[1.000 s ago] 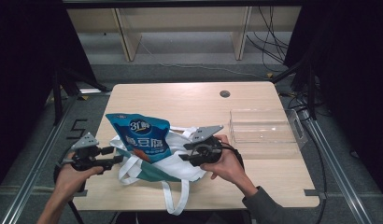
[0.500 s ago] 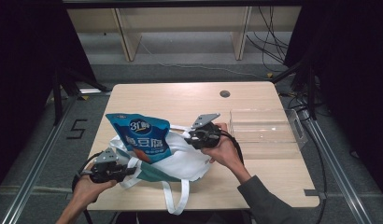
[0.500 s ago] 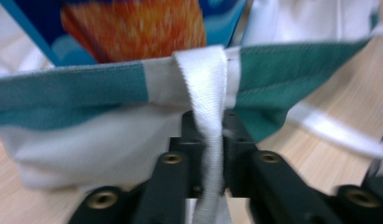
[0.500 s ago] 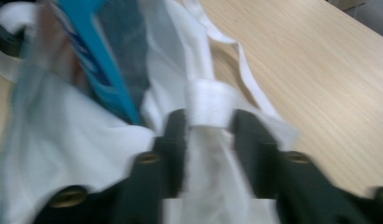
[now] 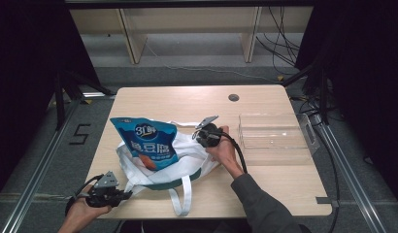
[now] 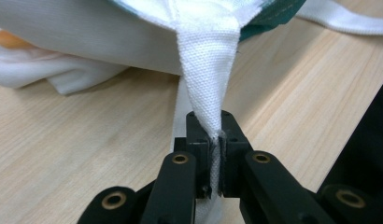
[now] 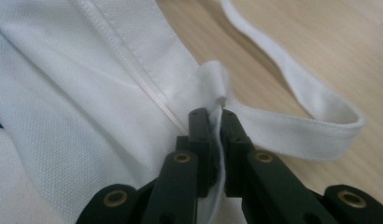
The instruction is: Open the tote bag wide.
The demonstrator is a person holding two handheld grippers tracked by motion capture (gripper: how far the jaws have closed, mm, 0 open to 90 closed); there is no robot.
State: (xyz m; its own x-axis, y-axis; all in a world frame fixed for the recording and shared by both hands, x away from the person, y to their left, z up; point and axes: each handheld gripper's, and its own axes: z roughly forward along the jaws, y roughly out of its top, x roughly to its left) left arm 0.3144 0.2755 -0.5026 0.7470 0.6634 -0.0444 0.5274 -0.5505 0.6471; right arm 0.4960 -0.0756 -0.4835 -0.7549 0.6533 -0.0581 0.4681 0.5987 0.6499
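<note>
A white tote bag (image 5: pixel 192 162) with a green band lies on the table (image 5: pixel 284 189), and a blue printed pouch (image 5: pixel 148 141) sticks out of its mouth. At the near left corner my left gripper (image 5: pixel 127 193) is shut on the bag's white strap (image 6: pixel 208 70), which runs pinched between its pads (image 6: pixel 216 140). My right gripper (image 5: pixel 201 137) sits at the bag's far right rim. Its jaws have just been closing and now pinch the white bag cloth (image 7: pixel 87 93) where a handle loop (image 7: pixel 301 126) joins, at the jaw tips (image 7: pixel 216 119).
A clear plastic box (image 5: pixel 272 131) stands on the table's right side, close to my right hand. A round cable hole (image 5: pixel 233 97) lies near the far edge. Another white strap (image 5: pixel 185 199) trails toward the front edge. Wooden shelf legs stand beyond the table.
My left gripper dropped toward the near left table corner and closed on the strap. My right gripper moved away from the front edge onto the bag's rim and closed on the cloth.
</note>
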